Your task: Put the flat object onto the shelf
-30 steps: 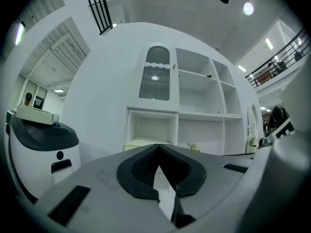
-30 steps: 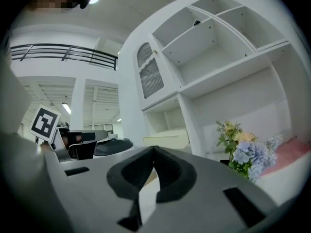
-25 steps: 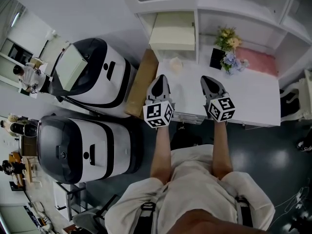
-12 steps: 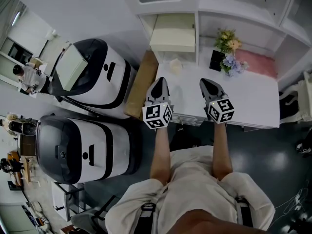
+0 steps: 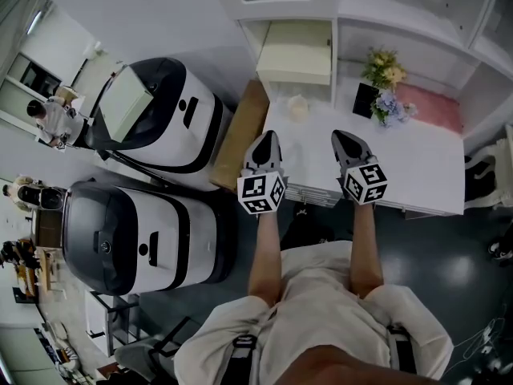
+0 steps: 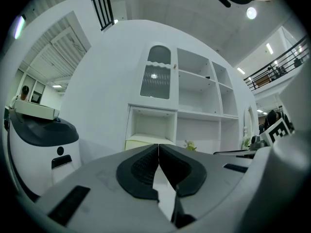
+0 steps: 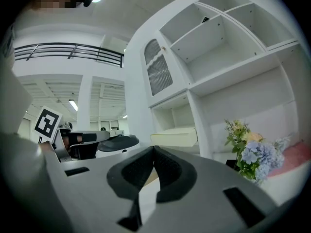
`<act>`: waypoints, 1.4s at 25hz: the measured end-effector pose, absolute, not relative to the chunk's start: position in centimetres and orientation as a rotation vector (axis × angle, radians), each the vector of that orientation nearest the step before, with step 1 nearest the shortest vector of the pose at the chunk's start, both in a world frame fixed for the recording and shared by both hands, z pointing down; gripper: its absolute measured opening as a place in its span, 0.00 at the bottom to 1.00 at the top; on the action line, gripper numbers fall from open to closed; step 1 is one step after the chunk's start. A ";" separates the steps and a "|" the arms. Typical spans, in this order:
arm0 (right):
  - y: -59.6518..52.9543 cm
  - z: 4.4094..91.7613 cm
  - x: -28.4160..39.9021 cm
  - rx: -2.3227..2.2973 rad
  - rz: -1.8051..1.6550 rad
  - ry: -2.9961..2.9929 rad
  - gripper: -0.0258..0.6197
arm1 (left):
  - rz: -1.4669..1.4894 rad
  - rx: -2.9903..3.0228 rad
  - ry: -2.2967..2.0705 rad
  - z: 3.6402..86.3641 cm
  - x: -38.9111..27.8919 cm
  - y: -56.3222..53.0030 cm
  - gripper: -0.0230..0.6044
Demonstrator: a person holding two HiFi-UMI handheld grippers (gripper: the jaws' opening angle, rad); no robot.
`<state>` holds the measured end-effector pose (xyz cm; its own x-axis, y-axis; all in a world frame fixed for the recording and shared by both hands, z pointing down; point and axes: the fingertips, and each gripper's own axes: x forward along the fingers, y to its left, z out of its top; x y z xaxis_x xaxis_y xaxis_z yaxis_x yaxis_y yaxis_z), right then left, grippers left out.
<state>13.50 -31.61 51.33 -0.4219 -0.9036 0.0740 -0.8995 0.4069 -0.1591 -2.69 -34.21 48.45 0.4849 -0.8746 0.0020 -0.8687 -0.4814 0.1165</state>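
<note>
My left gripper (image 5: 268, 137) and right gripper (image 5: 340, 137) are both pressed together, with nothing between the jaws. I hold them level, side by side, over the near edge of the white worktop (image 5: 417, 163).

The flat cream box (image 5: 296, 50) lies in the lowest left compartment of the shelf unit (image 5: 335, 62), which stands along the back of the worktop. It sits ahead of my left gripper and slightly to its right, well apart from both grippers.

On the worktop, just in front of that compartment, is a small pale round thing (image 5: 297, 107), too small to name. A bunch of flowers (image 5: 385, 74) stands at the back of the worktop, beyond my right gripper. A pink flat pad (image 5: 437, 103) lies further right.

A brown cardboard panel (image 5: 240, 135) leans against the worktop's left end.
</note>
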 end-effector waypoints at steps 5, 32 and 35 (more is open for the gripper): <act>-31.3 51.7 12.9 -1.680 -0.279 2.637 0.15 | -0.097 2.611 -1.534 48.8 -2.8 -33.9 0.05; -29.8 52.1 14.1 -1.742 -0.280 2.623 0.15 | -0.011 2.623 -1.512 50.0 -2.1 -33.4 0.05; -29.7 52.3 14.4 -1.738 -0.307 2.606 0.15 | 0.011 2.626 -1.514 50.1 -2.3 -33.3 0.05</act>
